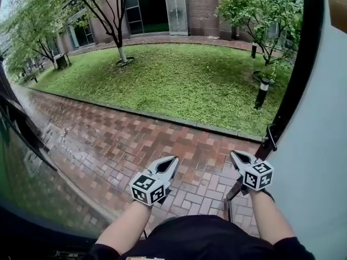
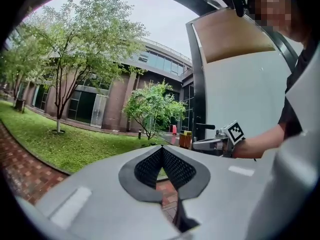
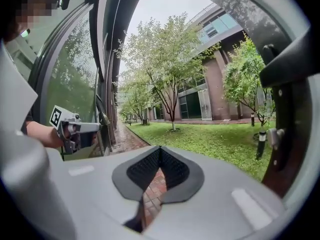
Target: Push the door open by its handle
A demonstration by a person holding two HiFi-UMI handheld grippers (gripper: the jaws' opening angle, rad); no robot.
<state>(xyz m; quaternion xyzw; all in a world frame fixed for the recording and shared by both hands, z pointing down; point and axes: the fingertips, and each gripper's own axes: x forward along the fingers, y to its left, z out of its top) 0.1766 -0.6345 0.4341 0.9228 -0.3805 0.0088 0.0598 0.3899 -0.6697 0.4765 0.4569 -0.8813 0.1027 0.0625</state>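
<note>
View from a doorway, looking down onto a wet brick path (image 1: pixel 162 140) and a lawn (image 1: pixel 179 80). The door (image 1: pixel 320 145) stands open outward along the right edge of the view, with its dark handle (image 1: pixel 270 138) on the door's near edge. The right gripper (image 1: pixel 234 156) hangs just below that handle, jaws closed on nothing. The left gripper (image 1: pixel 172 160) — also closed and empty — is over the bricks, apart from the door. The push looks largely done. A wider swing would call for raising the right gripper to the handle and pressing outward.
</note>
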